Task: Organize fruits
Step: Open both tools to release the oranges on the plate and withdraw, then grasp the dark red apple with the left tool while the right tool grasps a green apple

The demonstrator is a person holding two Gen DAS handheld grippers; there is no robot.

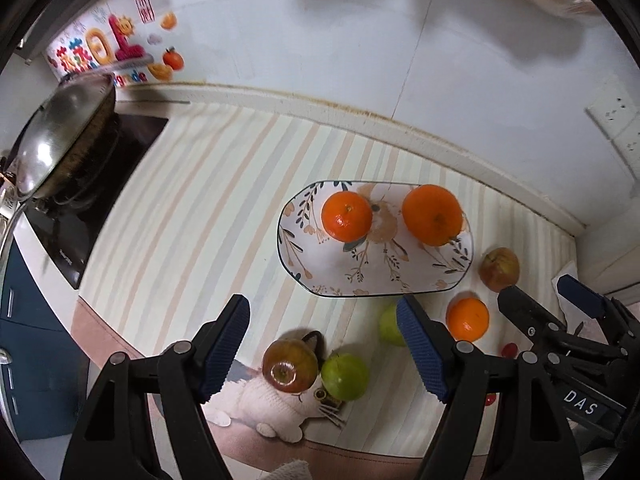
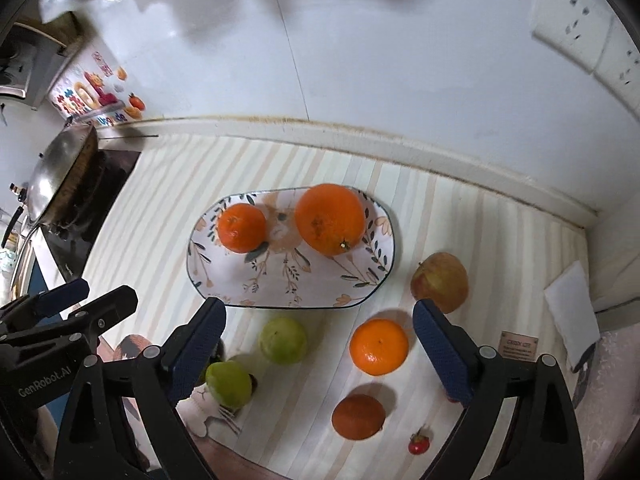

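Note:
A flowered oval plate (image 1: 376, 276) (image 2: 280, 288) holds a small orange (image 1: 346, 216) (image 2: 241, 228) and a larger orange (image 1: 432, 214) (image 2: 330, 218). Loose on the striped mat lie a tangerine (image 1: 467, 319) (image 2: 378, 346), a reddish apple (image 1: 499, 269) (image 2: 440, 281), two green fruits (image 1: 345, 376) (image 2: 283, 340) (image 2: 229, 383), a dark red apple (image 1: 290, 365), a darker orange fruit (image 2: 358, 416) and a small red fruit (image 2: 418, 445). My left gripper (image 1: 324, 354) is open above the dark apple. My right gripper (image 2: 320, 354) is open above the tangerine and green fruit.
A wok (image 1: 60, 140) (image 2: 60, 172) sits on a black stove at the left. The white tiled wall runs behind the counter, with sockets (image 2: 576, 36) at the right. A white paper (image 2: 572, 316) lies at the right edge.

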